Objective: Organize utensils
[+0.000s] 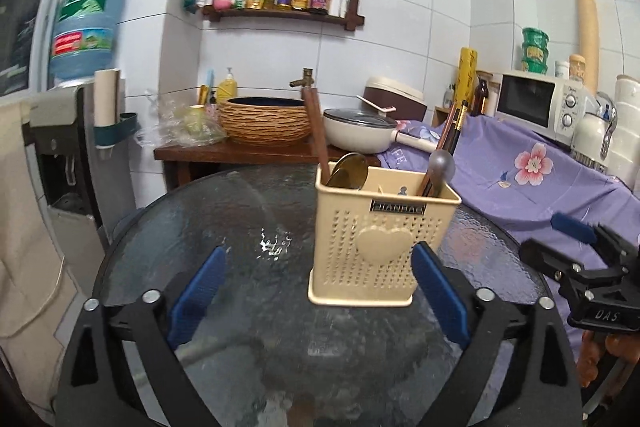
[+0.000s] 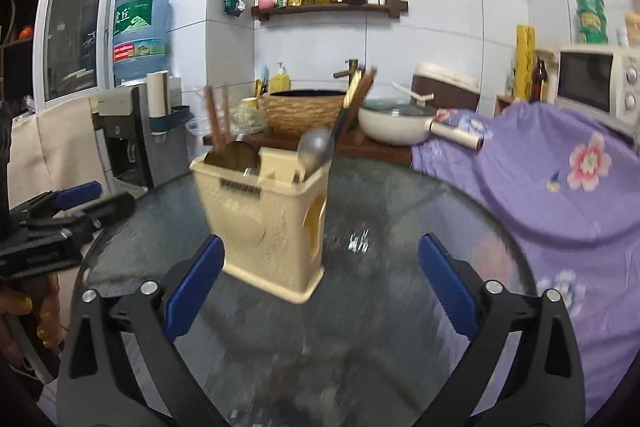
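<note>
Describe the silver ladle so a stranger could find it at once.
On the round glass table stands a beige utensil holder with a heart. The silver ladle sits in its right compartment among dark chopsticks; only its bowl is round and grey.

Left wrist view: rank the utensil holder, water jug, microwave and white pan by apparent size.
1. utensil holder, though it sits nearest the camera
2. water jug
3. microwave and white pan look alike; no ranking.
</note>
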A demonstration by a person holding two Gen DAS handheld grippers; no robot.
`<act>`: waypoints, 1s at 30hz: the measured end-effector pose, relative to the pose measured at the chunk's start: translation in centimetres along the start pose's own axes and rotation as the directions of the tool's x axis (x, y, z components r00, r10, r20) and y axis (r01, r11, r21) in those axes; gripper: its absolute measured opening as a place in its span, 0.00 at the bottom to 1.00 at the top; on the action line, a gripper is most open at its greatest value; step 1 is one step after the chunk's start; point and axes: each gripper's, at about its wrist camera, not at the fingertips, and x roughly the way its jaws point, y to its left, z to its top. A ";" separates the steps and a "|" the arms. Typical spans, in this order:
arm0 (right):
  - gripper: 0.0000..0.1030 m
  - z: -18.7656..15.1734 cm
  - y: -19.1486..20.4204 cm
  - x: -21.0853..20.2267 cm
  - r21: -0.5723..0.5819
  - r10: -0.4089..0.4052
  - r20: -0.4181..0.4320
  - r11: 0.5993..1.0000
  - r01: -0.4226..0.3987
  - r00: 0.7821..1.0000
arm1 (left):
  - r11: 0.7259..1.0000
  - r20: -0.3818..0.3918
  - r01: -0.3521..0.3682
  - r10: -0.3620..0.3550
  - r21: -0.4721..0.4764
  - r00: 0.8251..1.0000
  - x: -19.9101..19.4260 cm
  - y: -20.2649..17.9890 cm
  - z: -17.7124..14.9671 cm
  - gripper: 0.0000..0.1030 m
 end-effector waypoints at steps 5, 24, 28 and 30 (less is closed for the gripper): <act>0.94 -3.7 0.6 -3.2 0.034 0.006 0.006 0.999 -0.006 1.000 | 1.000 0.006 -0.028 0.028 0.000 1.000 -3.6 0.1 -2.9 0.94; 0.94 -8.9 5.0 -14.7 0.000 0.082 0.115 0.997 -0.082 0.990 | 0.995 -0.014 -0.028 0.030 0.094 0.999 -12.0 -2.7 -8.3 0.94; 0.94 -9.4 5.1 -16.0 -0.002 0.091 0.135 0.996 -0.091 0.987 | 0.996 -0.028 -0.013 0.016 0.087 0.999 -13.0 -2.8 -9.0 0.94; 0.94 -9.4 5.3 -16.3 -0.009 0.093 0.143 0.996 -0.093 0.985 | 0.996 -0.024 -0.020 0.022 0.090 0.999 -13.5 -2.8 -9.3 0.94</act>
